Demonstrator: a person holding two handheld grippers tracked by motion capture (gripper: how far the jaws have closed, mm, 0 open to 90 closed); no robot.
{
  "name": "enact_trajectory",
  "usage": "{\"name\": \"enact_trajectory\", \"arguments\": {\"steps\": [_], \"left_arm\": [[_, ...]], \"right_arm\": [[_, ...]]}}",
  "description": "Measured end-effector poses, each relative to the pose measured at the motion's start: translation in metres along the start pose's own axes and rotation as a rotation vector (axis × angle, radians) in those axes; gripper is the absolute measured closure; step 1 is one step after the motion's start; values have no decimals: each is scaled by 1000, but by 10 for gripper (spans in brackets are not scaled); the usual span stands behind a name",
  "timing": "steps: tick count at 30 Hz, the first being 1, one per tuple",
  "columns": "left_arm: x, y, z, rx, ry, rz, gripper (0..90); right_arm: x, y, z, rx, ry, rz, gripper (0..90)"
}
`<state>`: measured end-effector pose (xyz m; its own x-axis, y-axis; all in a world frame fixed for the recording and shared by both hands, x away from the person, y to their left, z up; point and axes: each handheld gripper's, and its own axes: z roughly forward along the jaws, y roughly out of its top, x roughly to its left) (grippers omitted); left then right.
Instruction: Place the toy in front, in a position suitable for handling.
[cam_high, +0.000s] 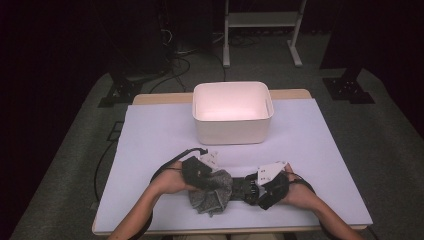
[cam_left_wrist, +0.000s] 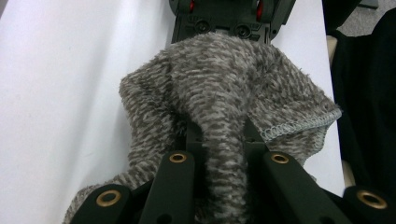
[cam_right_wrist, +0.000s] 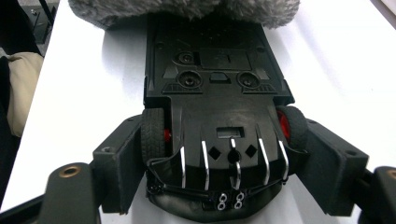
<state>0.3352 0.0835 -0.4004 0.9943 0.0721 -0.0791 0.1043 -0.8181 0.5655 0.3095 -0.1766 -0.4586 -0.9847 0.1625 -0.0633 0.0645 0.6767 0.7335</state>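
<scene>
A person sits at a worktop (cam_high: 150, 135) covered in white, a two-jaw gripper in each hand, working close to the near edge. The right gripper (cam_high: 253, 188) holds a black toy car (cam_right_wrist: 215, 93) belly-up; in the right gripper view its jaws stand wide, one against each flank of the car beside the wheels, and the underside with its screws and silver exhaust pipes faces the camera. The left gripper (cam_high: 207, 180) has its jaws nearly shut, pinching a fold of a fuzzy grey cloth (cam_left_wrist: 224, 107), which drapes forward over the far end of the car. In the high view the cloth lies bunched between the two hands, touching the car. A white bin (cam_high: 232, 112) stands farther back on the worktop, well apart from the hands, and looks empty. The step in hand appears to be wiping the car with the cloth. To do it well, the right gripper should likely keep the car steady and level, squeezing the body rather than the wheels so it does not roll out. The left should keep a firm pinch so that the fold does not slip free, and drag the cloth along the chassis in slow strokes, pressing lightly so the pile does not catch on the exhaust pipes or screw heads.
</scene>
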Motion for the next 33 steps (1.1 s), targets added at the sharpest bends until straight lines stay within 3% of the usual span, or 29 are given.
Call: {"name": "enact_trajectory", "arguments": {"steps": [8,14,17,22,33], "left_arm": [[-3,20,11,-13,-19,50,798],[-8,46,27,-31,-52,101,797],[-10,60,38,-3,-59,142,797],[-14,74,46,-4,-72,161,797],[-14,75,51,6,-80,157,797]], "right_arm": [[0,0,0,0,0,3,225],[0,0,0,-3,2,11,224],[0,0,0,3,2,14,224],[-1,-2,1,-4,13,33,223],[1,-2,1,-3,6,30,222]]}}
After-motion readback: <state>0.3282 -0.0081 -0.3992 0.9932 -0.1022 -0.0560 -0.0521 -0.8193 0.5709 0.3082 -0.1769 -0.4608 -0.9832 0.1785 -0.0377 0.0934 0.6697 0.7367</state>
